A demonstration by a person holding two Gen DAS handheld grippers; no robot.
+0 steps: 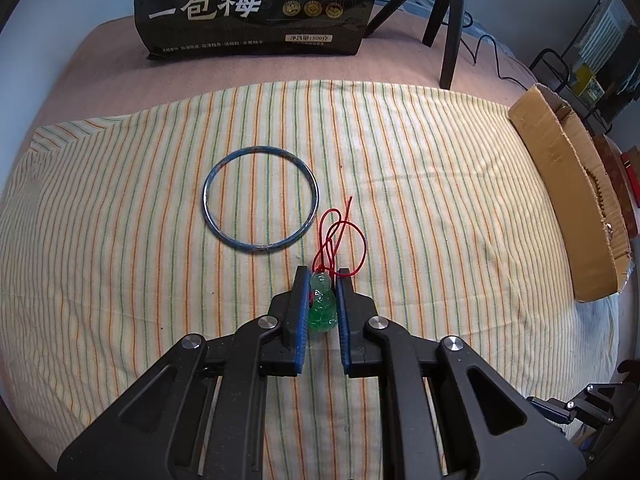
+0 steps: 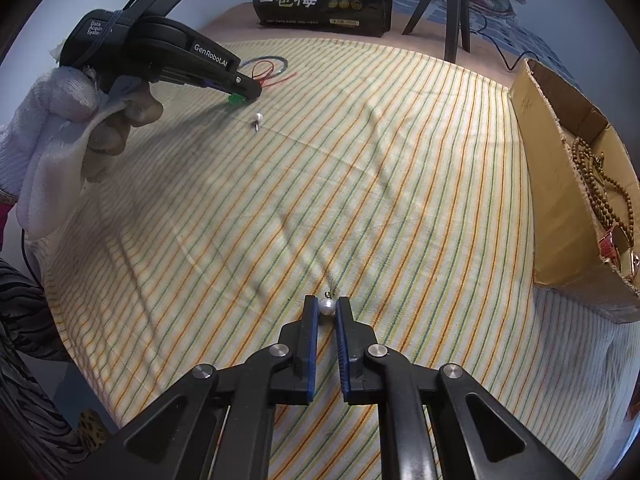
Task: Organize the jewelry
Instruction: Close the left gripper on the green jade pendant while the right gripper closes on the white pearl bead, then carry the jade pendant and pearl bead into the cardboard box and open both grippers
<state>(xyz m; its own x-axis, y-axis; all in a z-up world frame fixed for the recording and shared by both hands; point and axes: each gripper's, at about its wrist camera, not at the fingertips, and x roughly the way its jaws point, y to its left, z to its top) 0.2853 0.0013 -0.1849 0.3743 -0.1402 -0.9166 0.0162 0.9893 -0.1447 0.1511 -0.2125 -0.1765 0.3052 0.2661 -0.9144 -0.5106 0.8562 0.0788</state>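
1. Left gripper (image 1: 322, 276) low over the striped cloth (image 1: 440, 200), fingers pinching a green glass pendant (image 1: 322, 304) between the blue pads; pendant upright, squeezed from both sides.
2. Red cord (image 1: 340, 236) tied to the pendant's top, looping forward onto the cloth just beyond the fingertips.
3. Blue bangle (image 1: 261, 197) flat on the cloth ahead and slightly left of the pendant, near the cord but apart from it.
4. Right gripper (image 2: 327, 306) near the cloth's front edge, fingers narrowed around a pearl earring (image 2: 327, 306); pearl between the tips, touching the left pad, its small metal hook poking forward. Contact with the right pad: cannot tell.
5. Second pearl earring (image 2: 258, 119) lying loose on the cloth toward the far left, just beside the left gripper.
6. Gloved left hand (image 2: 80, 120) wrapped around the left gripper's handle.
7. Cardboard box (image 2: 560, 208) at the cloth's right edge, holding a brown bead necklace (image 2: 596, 184) and a red strap (image 2: 610, 246).
8. Black snack bag (image 1: 256, 4) and tripod (image 1: 444, 12) standing past the cloth's far edge.
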